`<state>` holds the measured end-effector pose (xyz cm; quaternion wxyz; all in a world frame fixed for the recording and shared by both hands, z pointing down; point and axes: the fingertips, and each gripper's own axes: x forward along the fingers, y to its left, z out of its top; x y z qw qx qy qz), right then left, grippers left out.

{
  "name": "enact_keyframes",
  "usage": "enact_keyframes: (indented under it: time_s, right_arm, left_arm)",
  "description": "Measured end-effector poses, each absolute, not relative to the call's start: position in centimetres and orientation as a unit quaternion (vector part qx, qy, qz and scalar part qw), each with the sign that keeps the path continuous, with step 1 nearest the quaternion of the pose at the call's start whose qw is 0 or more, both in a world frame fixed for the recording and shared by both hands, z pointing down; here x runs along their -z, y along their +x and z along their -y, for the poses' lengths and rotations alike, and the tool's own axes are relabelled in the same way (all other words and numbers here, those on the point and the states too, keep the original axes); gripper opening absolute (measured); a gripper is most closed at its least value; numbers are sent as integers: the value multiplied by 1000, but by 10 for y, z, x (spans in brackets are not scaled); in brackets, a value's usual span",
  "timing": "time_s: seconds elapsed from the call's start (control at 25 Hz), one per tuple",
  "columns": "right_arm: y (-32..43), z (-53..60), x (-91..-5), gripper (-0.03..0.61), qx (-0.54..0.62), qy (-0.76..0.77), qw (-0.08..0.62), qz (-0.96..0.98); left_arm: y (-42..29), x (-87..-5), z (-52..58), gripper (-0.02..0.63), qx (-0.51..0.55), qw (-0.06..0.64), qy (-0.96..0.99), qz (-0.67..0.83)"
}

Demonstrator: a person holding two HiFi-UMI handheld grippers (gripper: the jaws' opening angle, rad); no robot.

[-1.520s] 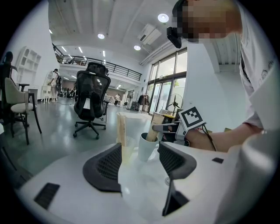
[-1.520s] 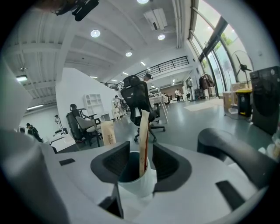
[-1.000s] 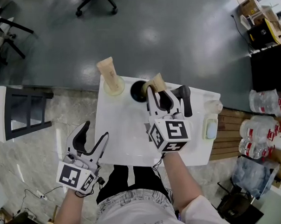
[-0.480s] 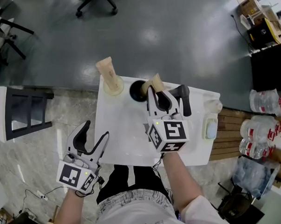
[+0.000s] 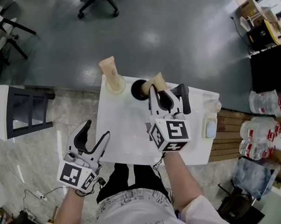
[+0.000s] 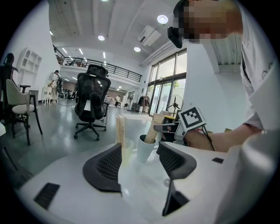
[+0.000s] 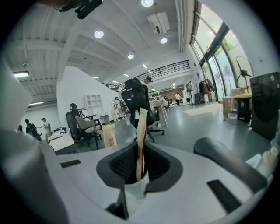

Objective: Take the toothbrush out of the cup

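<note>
My right gripper [image 7: 139, 168] has just been closing and now pinches the toothbrush [image 7: 142, 127] — I'd lift straight up so the cup [image 7: 133, 189] doesn't tip; left gripper [image 6: 139, 162] hangs open.

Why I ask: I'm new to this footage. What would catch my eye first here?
At the far side of the white table, the right gripper has just been closing its jaws, which grip the paper-wrapped toothbrush standing in the white cup. Left of it, a second wrapped pack stands in another cup. The left gripper hangs open and empty off the table's near left corner.
</note>
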<state>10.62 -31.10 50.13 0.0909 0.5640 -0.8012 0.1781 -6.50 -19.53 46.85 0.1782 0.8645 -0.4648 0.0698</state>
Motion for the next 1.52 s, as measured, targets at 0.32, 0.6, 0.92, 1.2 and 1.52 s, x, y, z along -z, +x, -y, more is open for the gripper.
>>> enact_keyframes:
  time_s: [0.32,0.6,0.92,1.2,1.52]
  right_arm:
    - [105,305,-472,54,-157,567,80,805]
    - [104,297,-447,54,-142,571,65,806]
    - [103,285,-417,52,-120,573,51,809]
    - [104,270,-395,52,-106,574,42,811]
    - [106,243,-372,51,-91,578,35,810]
  left_arm:
    - [-66,-451,190,279,-56,166,869,462]
    - [-71,-435,183,279,-44,153,873,461]
    - [-74,-417,175,279,-34,136,877,460]
    - [-76,-399,166,279,-24,121,880,458]
    - [-79,-385,151,279,-14,111,885,452]
